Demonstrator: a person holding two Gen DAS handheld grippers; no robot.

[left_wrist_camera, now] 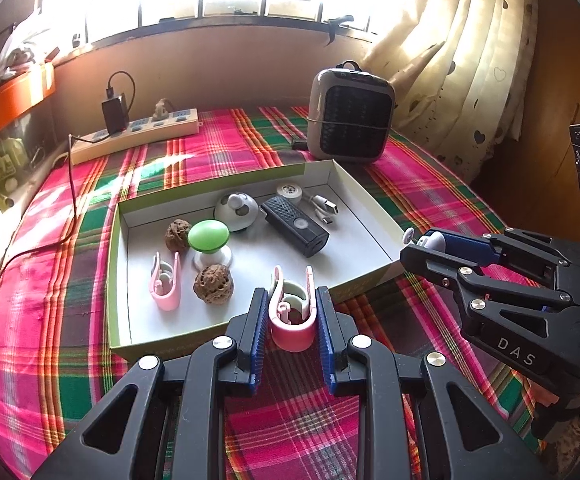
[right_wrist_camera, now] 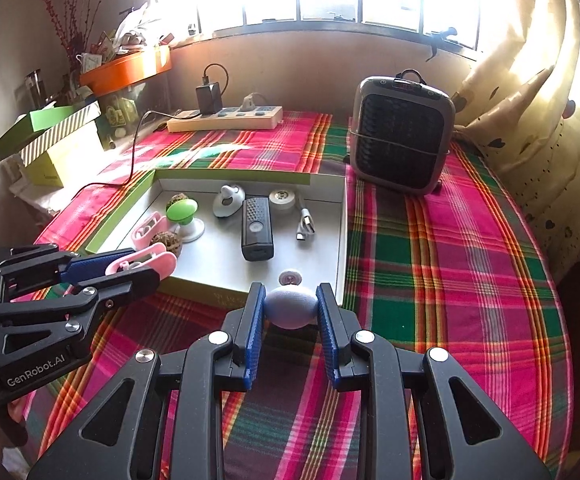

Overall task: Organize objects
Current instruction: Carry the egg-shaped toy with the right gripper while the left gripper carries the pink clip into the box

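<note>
A power strip point(left_wrist_camera: 136, 133) lies at the far left of the plaid-covered surface point(left_wrist_camera: 417, 184), with a shallow box point(left_wrist_camera: 118, 280) in the middle. Inside the box, left to right: 1 pink clip point(left_wrist_camera: 166, 282), 2 walnuts (one point(left_wrist_camera: 214, 283) nearer), a green knob point(left_wrist_camera: 208, 235), a black remote point(left_wrist_camera: 294, 225) and a white cable point(left_wrist_camera: 321, 204). The left gripper point(left_wrist_camera: 291, 312) is closed on a second pink clip point(left_wrist_camera: 291, 320) over the box's near rim. The right gripper point(right_wrist_camera: 290, 304) is clamped on a pale blue ball-shaped object point(right_wrist_camera: 290, 307) at the box's near right corner. A small heater point(left_wrist_camera: 349, 114) stands far right
</note>
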